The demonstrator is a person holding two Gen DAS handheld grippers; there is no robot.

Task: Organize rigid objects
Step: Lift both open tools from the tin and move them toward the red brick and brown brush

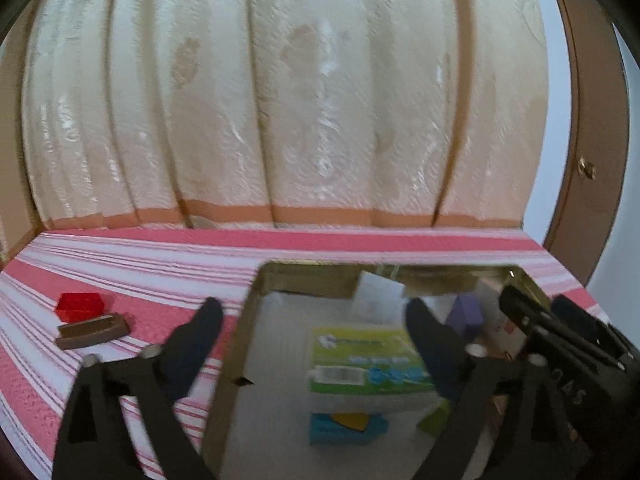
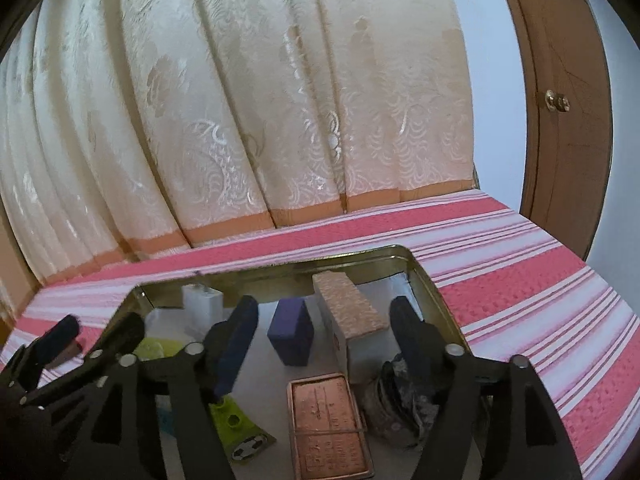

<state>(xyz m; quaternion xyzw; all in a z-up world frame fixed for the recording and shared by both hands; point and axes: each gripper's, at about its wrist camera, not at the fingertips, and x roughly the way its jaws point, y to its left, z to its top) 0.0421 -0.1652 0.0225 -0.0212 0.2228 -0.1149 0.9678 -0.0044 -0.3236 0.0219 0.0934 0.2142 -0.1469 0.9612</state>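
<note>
A gold metal tin (image 1: 248, 304) (image 2: 424, 276) sits on the striped cloth and holds several items: a green and white packet (image 1: 360, 364), a purple block (image 2: 290, 334) (image 1: 466, 314), a patterned box (image 2: 348, 308), a copper tin (image 2: 328, 420), a lime piece (image 2: 234, 420), a white charger (image 2: 202, 304) and a blue piece (image 1: 344, 430). A red block (image 1: 79, 305) and a brown block (image 1: 93, 331) lie on the cloth left of the tin. My left gripper (image 1: 314, 320) is open and empty over the tin's left edge. My right gripper (image 2: 324, 316) is open and empty over the tin.
A cream curtain (image 1: 280, 100) hangs behind the table. A brown wooden door (image 2: 560, 100) stands at the right. The pink and white striped cloth (image 2: 540, 280) covers the table. A crumpled dark bundle (image 2: 404, 408) lies in the tin's right side.
</note>
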